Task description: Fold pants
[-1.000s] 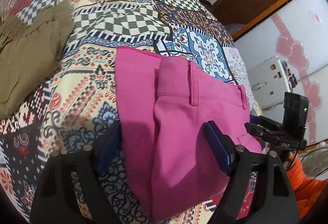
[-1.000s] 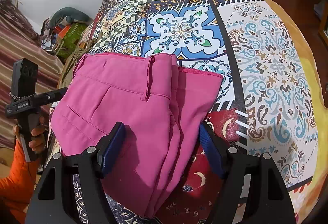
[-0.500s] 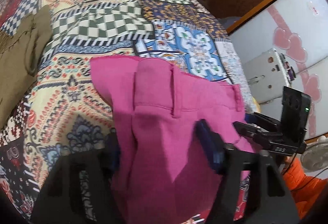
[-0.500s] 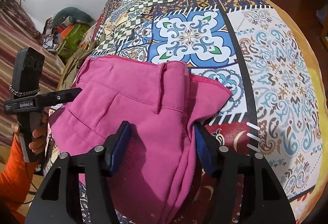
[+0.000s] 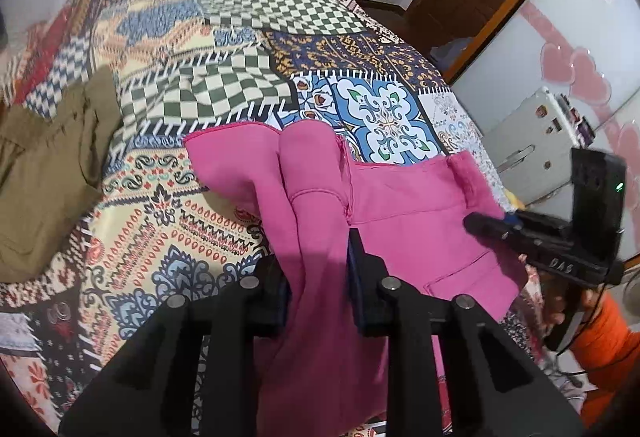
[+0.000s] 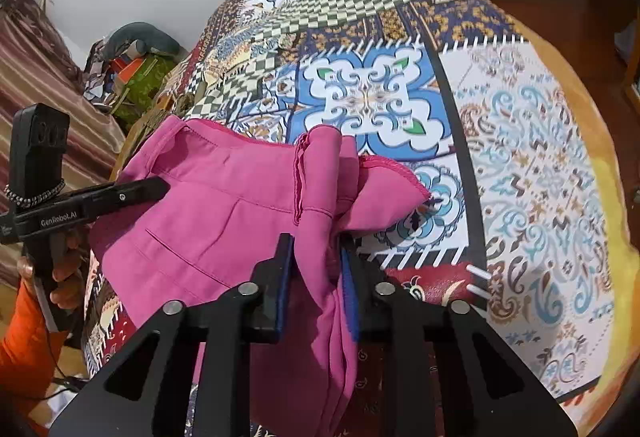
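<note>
On the near part of the patchwork bedspread [image 5: 224, 85] we see the pink pants [image 5: 404, 221], waistband turned toward the far side and the fabric bunched and raised off the cover. Left gripper [image 5: 318, 277]: we note its jaws closing on a vertical fold of the pants at the garment's left portion, cloth filling the gap between the blue pads. Right gripper [image 6: 316, 269]: its jaws likewise closing on a gathered fold at the pants' right portion, cloth pinched between the pads. In the right wrist view, we find the waistband edge running left to right across the middle, with one corner drooping to the right over a blue medallion patch. In the left wrist view, an olive garment [image 5: 48, 173] lies at the left, well apart from the pants, with bare bedspread between them. Beyond the waistband, we observe a broad open stretch of bedspread reaching to the far edge; to the right, the cover continues uncluttered to its yellow border [image 6: 608, 197]. An orange sleeve [image 6: 20, 337] appears behind each gripper handle.
</note>
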